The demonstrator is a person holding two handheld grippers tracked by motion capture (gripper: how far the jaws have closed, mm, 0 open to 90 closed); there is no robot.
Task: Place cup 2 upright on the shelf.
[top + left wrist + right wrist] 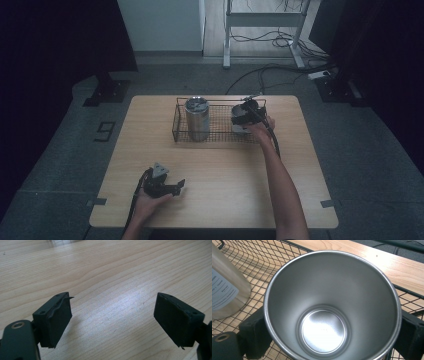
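right tool (246,116): pinching steel cup (332,307), upright, mouth up, in right end of wire basket (181,135) at far bench (220,175) | tall canister (197,119): just left of cup | left tool (112,320): spread, empty, near-left, well apart | right hand nearer

Looks like a lab or recording room, not a home. My wooden worktop (215,165) stands alone on grey carpet (60,150), black curtains (50,40) on both sides. Loose cables (270,40) trail over the floor behind, past a metal desk frame (262,22) and a white cabinet (162,25). Tape marks (327,203) sit by the worktop's corners.
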